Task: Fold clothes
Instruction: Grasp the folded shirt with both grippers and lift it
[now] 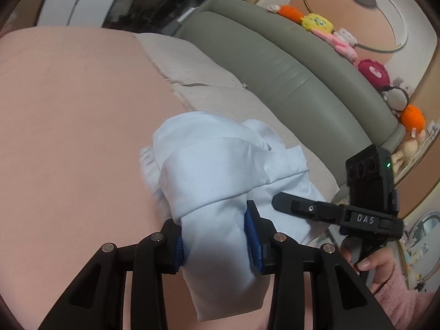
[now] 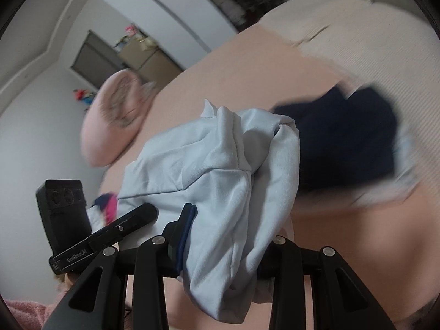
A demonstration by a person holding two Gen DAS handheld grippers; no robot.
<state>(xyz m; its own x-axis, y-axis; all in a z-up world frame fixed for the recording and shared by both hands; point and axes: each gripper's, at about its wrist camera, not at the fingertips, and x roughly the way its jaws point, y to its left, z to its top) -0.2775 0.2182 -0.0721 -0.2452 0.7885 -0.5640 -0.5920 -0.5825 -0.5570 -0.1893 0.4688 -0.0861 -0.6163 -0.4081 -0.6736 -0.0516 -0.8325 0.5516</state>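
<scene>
Both grippers are clamped on the same pale blue garment [image 1: 214, 181], which hangs bunched above the pink bed [image 1: 68, 110]. The left gripper [image 1: 214, 236] pinches a thick fold between its blue pads, and the right gripper [image 2: 228, 236] grips another bunch just beside it. A dark navy garment [image 2: 343, 137] lies blurred on the bed beyond, near a pink pillow [image 2: 115, 121].
</scene>
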